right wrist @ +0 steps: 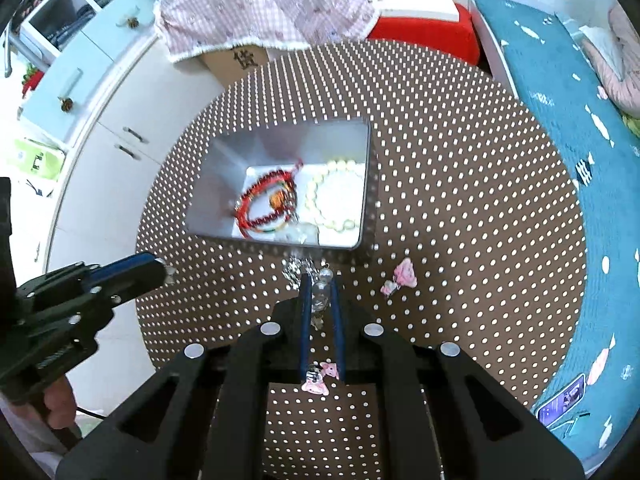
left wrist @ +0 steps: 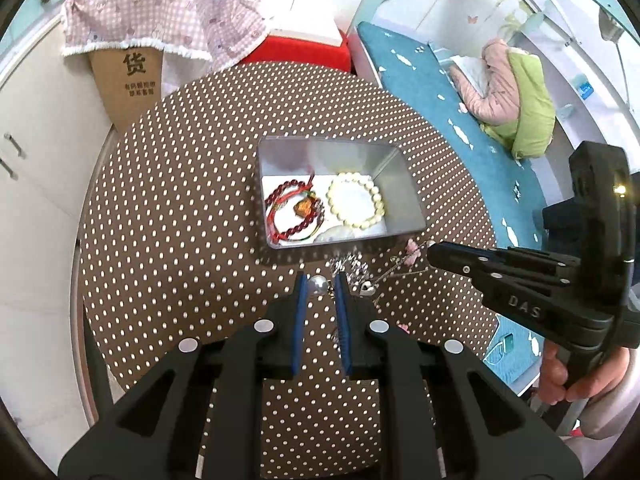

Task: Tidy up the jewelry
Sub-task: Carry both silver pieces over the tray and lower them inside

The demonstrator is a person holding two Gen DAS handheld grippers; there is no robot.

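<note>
A silver tin (left wrist: pixel 404 184) (right wrist: pixel 216 184) stands on the round dotted table (left wrist: pixel 180 200) (right wrist: pixel 460 200). Inside lie a red bead bracelet (left wrist: pixel 294 208) (right wrist: pixel 264 204) and a cream bead bracelet (left wrist: pixel 356 202) (right wrist: pixel 334 200). My left gripper (left wrist: pixel 321 282) is shut on a silver pearl earring (left wrist: pixel 319 283) just in front of the tin. My right gripper (right wrist: pixel 320 286) is shut on a clear bead trinket (right wrist: pixel 322 292); it also shows in the left wrist view (left wrist: pixel 431 247). A silver chain piece (left wrist: pixel 352 268) (right wrist: pixel 294 268) lies in front of the tin.
A pink charm (right wrist: pixel 402 276) (left wrist: pixel 412 249) lies on the table right of the grippers; another pink charm (right wrist: pixel 318 380) lies under my right gripper. A blue bed (left wrist: pixel 440 92) (right wrist: pixel 560 160) is to the right, white cabinets (right wrist: pixel 120 120) to the left, a cardboard box (left wrist: pixel 128 76) behind.
</note>
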